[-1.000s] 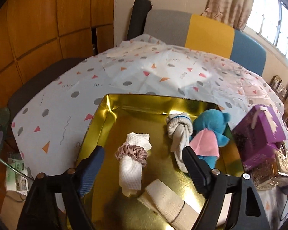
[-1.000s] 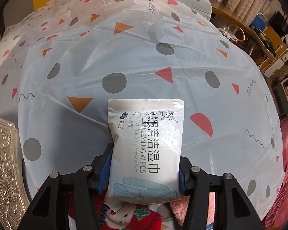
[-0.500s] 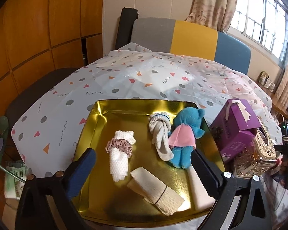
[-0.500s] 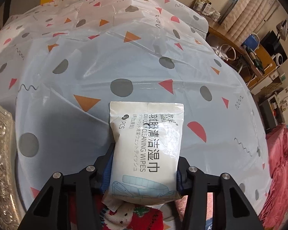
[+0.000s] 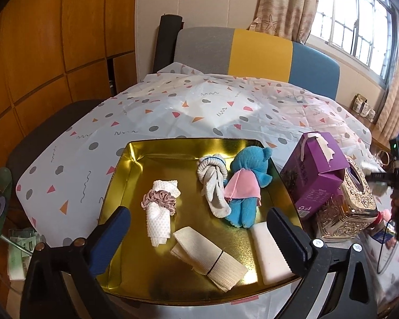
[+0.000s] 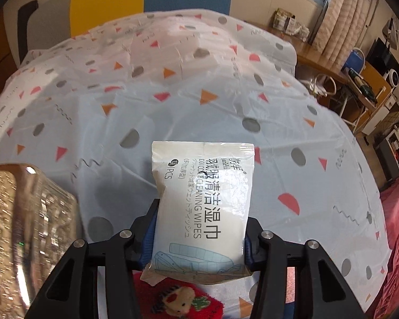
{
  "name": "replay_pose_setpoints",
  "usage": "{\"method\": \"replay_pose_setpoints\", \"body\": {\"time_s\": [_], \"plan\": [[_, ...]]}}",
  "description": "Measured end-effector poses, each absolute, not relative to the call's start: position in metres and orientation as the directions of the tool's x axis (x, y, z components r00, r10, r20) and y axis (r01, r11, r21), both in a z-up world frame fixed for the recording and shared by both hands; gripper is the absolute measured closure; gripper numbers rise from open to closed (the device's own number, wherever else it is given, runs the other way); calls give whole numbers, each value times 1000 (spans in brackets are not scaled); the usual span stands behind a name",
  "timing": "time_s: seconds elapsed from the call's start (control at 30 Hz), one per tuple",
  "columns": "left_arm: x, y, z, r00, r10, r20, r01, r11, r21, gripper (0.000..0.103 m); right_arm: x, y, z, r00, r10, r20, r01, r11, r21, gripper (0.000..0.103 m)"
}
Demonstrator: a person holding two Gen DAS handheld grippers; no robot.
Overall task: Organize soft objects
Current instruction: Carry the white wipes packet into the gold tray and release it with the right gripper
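The left gripper [image 5: 196, 236] hovers above the near edge of the gold tray [image 5: 173, 151], tilted downward, its fingers [image 5: 111, 236] spread wide and grasping nothing. In the tray, left to right: a white cloth roll [image 5: 161, 214] banded by a scrunchie [image 5: 159, 199], a folded beige cloth [image 5: 210, 257], a knotted sock [image 5: 214, 183], a blue plush toy [image 5: 248, 183], a white block [image 5: 271, 255]. The right gripper [image 6: 199, 242] is held level above the patterned surface [image 6: 173, 106], fingers clenched on a wipes packet [image 6: 203, 207] lifted clear of it.
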State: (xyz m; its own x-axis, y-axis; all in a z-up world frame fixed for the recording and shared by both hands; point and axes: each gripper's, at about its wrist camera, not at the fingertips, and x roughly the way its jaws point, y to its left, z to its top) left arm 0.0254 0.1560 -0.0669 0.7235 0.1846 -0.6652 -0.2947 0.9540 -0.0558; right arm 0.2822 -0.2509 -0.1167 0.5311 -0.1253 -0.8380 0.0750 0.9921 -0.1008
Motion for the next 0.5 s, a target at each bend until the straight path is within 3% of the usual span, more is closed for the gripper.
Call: {"method": "replay_pose_setpoints", "body": {"time_s": [0.5], "plan": [[21, 152, -72, 713, 180, -678, -287, 957, -48, 0, 267, -179, -15, 693, 59, -718, -122, 992, -37, 52]]}}
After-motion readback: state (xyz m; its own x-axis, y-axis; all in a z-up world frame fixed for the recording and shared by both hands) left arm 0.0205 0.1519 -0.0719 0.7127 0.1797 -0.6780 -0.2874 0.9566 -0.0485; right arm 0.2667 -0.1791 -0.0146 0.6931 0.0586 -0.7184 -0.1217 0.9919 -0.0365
